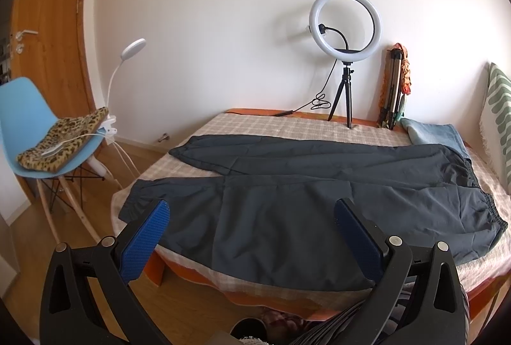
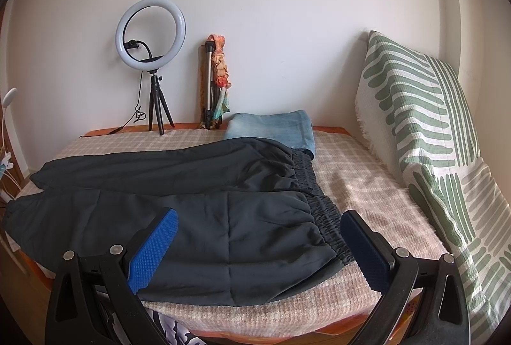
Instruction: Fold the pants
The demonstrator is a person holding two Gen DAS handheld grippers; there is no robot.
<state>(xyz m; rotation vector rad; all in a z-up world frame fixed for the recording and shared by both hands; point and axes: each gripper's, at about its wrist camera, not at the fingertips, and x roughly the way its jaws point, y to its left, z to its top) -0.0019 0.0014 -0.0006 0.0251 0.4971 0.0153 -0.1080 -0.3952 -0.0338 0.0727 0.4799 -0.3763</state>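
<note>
The dark pants lie flat and unfolded on the bed, legs apart, while both the left gripper and right gripper hover with fingers apart, holding nothing, so all folding remains.

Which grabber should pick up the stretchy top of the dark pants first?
Probably the right gripper: the pants' elastic waistband lies just ahead of its open jaws. The left gripper, also open, faces the legs.
</note>
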